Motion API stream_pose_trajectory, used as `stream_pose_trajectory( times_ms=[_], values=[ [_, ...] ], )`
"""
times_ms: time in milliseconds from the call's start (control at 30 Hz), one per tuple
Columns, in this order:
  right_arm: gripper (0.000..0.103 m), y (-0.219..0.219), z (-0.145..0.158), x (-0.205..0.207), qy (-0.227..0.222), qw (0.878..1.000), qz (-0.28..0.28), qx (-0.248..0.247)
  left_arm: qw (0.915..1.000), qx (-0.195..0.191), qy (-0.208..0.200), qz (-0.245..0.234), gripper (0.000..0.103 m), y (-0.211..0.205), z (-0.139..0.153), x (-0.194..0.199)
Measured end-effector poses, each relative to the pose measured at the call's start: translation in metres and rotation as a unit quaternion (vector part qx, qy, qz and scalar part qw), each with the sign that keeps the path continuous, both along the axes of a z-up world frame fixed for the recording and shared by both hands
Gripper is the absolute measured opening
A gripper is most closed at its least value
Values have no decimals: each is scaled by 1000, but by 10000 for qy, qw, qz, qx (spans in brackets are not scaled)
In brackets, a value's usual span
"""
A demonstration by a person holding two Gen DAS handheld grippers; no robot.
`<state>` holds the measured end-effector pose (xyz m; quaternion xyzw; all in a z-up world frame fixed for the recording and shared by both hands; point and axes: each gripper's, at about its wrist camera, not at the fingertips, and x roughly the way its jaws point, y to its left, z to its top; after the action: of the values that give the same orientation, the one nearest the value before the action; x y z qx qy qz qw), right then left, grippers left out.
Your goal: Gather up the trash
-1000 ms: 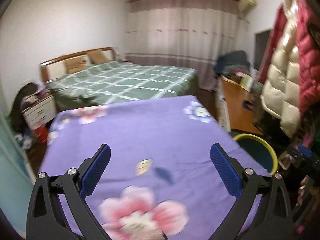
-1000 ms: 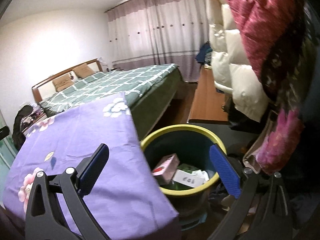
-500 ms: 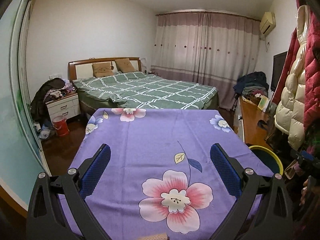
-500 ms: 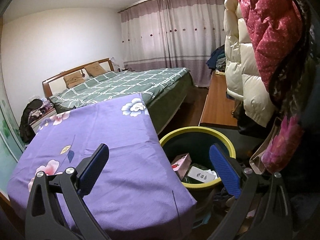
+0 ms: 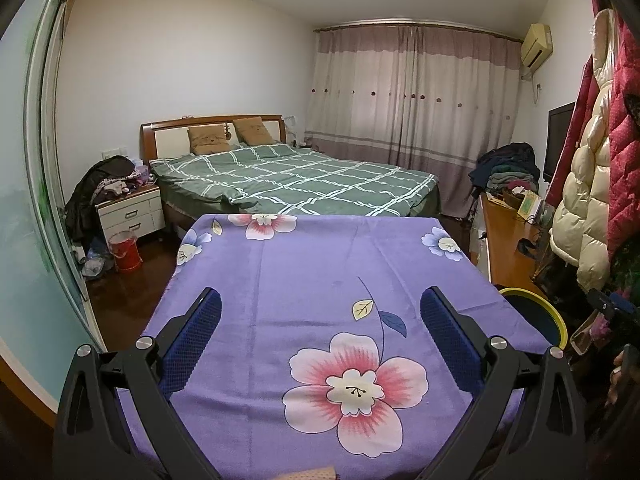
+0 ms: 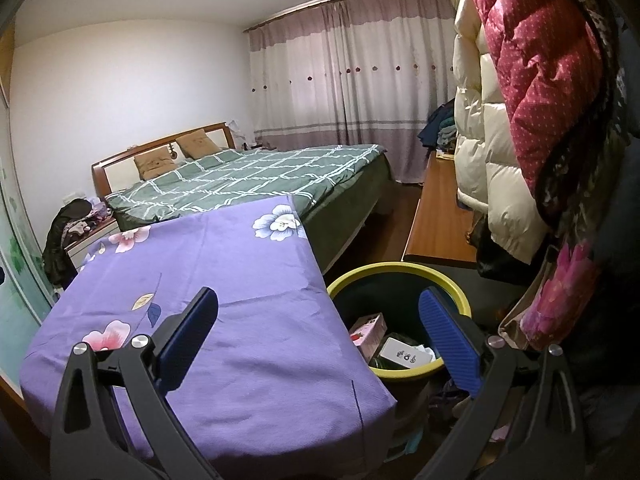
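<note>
Left gripper point(image 5: 320, 320) spread wide, empty, above purple floral-cloth worktop point(image 5: 304, 264). Right gripper point(image 6: 318, 320) likewise released, straddling worktop edge and yellow-rimmed dark bin point(image 6: 404, 270); pink carton point(image 6: 368, 328) and white box point(image 6: 404, 356) inside, print unreadable.

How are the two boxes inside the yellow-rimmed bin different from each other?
In the bin, the pink box leans against the wall by the purple cloth; the white box lies flatter, nearer the middle. The pink box shows a red picture, the white box small dark marks. Both are rectangular cartons.
</note>
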<state>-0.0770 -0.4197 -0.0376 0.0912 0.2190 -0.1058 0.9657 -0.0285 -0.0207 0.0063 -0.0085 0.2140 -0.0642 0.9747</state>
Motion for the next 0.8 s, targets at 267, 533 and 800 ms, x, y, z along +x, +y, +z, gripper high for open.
stream_pose_trajectory(
  times_ms=[267,533,800],
  values=[
    [96,5,3,2,-5,10000,38,-48,10000,0,15,11,98,1,0,3],
    [96,7,3,5,14,10000,64,-59,10000,24,43,43,98,2,-5,4],
    [96,6,1,6,35,10000,69,-23,9999,50,82,36,98,0,-7,8]
  ],
)
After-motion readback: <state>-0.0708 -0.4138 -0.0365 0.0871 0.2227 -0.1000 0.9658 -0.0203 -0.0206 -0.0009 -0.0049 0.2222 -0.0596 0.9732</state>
